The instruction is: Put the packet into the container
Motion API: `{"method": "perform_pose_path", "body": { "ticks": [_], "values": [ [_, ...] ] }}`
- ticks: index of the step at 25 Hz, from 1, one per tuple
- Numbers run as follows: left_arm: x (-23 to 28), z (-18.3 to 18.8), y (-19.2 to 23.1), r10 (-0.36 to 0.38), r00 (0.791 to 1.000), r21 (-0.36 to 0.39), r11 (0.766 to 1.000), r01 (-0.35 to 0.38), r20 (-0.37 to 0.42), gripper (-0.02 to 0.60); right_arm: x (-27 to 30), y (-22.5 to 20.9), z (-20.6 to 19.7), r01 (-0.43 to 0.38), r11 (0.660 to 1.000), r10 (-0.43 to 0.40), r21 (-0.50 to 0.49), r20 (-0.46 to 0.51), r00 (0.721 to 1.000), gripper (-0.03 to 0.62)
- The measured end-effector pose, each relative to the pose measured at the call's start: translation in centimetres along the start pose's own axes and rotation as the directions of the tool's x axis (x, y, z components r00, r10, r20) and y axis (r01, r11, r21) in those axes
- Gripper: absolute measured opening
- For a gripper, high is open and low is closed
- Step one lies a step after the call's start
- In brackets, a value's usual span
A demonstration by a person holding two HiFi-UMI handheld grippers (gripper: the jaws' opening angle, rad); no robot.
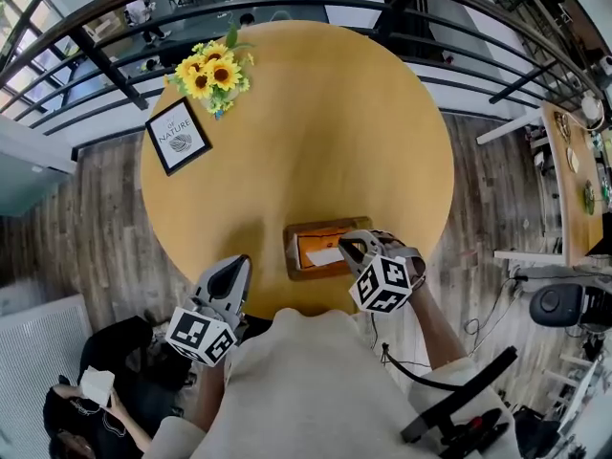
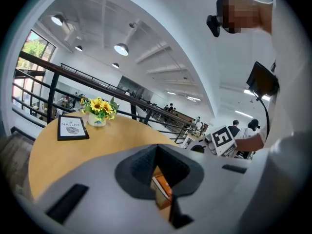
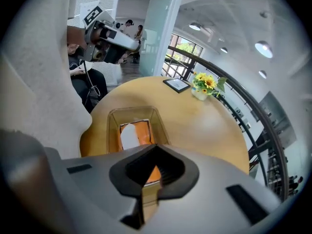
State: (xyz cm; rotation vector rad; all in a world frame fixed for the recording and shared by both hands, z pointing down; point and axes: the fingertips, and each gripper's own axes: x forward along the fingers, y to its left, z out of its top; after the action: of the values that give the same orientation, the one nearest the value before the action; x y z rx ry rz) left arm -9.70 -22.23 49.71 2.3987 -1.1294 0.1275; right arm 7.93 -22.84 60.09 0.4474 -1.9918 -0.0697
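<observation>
An orange packet [image 1: 320,250] with a white label lies flat inside the brown wooden container [image 1: 296,232], near the front edge of the round wooden table [image 1: 316,113]. My right gripper [image 1: 349,245] hovers over the container's right end, jaws shut with nothing between them. The right gripper view looks down on the packet [image 3: 141,130] in the container [image 3: 113,118] just beyond the closed fingertips. My left gripper [image 1: 232,264] sits at the table's near edge, left of the container, jaws together and empty. The left gripper view shows the packet [image 2: 162,185] through the gap behind its jaws.
A vase of sunflowers [image 1: 212,75] and a framed card [image 1: 178,136] stand at the table's far left. A black railing [image 1: 115,65] curves behind the table. A person [image 1: 86,409] sits on the floor at lower left. Another table [image 1: 574,180] stands at right.
</observation>
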Motion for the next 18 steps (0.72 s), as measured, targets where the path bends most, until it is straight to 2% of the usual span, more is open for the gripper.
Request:
{"method": "perform_pose_path", "body": {
  "ticks": [5, 8, 10, 12, 13, 16, 18],
  "values": [
    [0.3, -0.2, -0.3, -0.009, 1.000, -0.002, 1.000, 0.009, -0.010, 0.005, 0.1, 0.1, 0.4, 0.014, 1.000, -0.015, 0.019, 0.034, 0.999, 0.006],
    [0.3, -0.2, -0.4, -0.008, 1.000, 0.005, 1.000, 0.008, -0.009, 0.005, -0.4, -0.4, 1.2, 0.022, 0.993, -0.035, 0.113, 0.122, 0.992, 0.005],
    [0.4, 0.1, -0.5, -0.006, 1.000, 0.012, 1.000, 0.006, -0.006, 0.005, -1.5, -1.1, 1.9, 0.021, 0.980, -0.064, 0.196, 0.216, 0.974, 0.006],
    [0.5, 0.4, -0.9, -0.008, 1.000, 0.019, 1.000, 0.008, -0.005, 0.005, -3.3, -1.9, 2.7, -0.004, 0.951, -0.105, 0.309, 0.336, 0.936, 0.005],
    [0.5, 0.5, -1.1, -0.010, 1.000, 0.024, 1.000, 0.011, -0.006, 0.005, -4.3, -2.4, 3.1, -0.030, 0.925, -0.134, 0.378, 0.400, 0.907, 0.006],
    [1.0, 0.8, -2.0, -0.029, 1.000, 0.053, 0.998, 0.029, -0.005, 0.005, -7.8, -4.1, 4.2, -0.143, 0.807, -0.257, 0.573, 0.558, 0.789, 0.005],
    [1.4, 1.2, -2.9, -0.043, 0.999, 0.072, 0.996, 0.043, -0.005, 0.005, -9.7, -4.6, 4.7, -0.199, 0.752, -0.316, 0.628, 0.609, 0.727, 0.005]
  ]
}}
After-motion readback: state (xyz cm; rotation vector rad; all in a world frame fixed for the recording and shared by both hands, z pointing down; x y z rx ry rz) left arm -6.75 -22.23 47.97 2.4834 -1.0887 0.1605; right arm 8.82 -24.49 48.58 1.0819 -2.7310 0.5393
